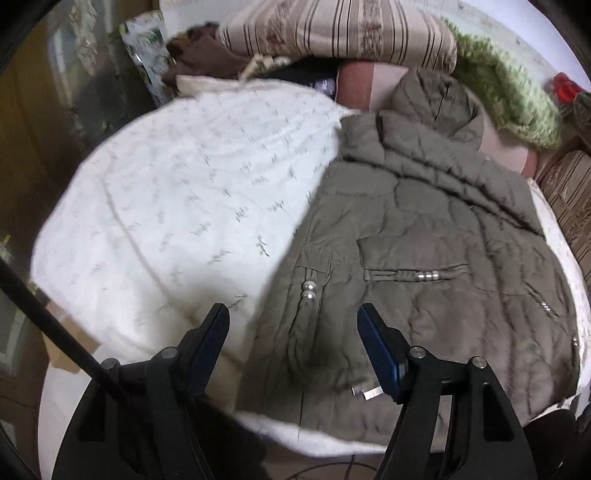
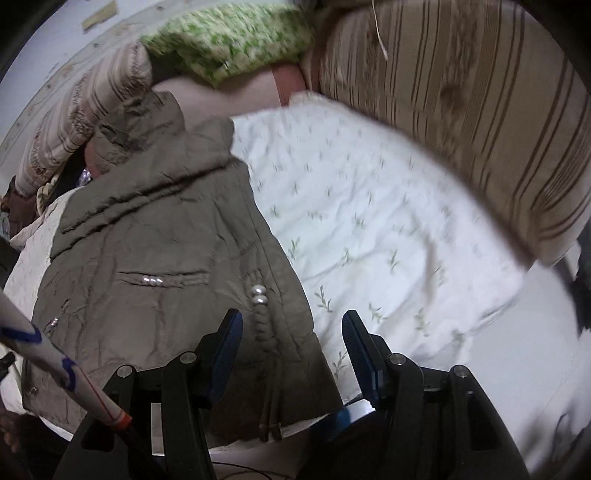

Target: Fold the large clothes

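- Item: a quilted olive-brown jacket [image 1: 424, 236], being laid flat on a bed [image 1: 177, 192] covered by a white sprigged quilt; sides are already folded in over the body, hood toward the pillows, hem at the near edge.
- Left gripper [image 1: 293, 325]: jaws are being held partly apart with nothing between them, poised above the hem beside the pearl-beaded drawcord [image 1: 308, 290].
- Right gripper [image 2: 291, 328]: jaws are being held apart and empty over the jacket's near corner, where the cord ends are dangling.
- Step judged in hand: a pause between folds, nothing being gripped.
- Next move, as judged: both hem corners are being called for, each pinched through the thick padding and carried toward the hood.
- Surroundings: a striped pillow [image 1: 332, 33], a green knitted blanket [image 1: 509, 96] and a striped cushion [image 2: 480, 122] are crowding the far edges.
- Obstruction: a white rod [image 2: 55, 358] is crossing the right wrist view.
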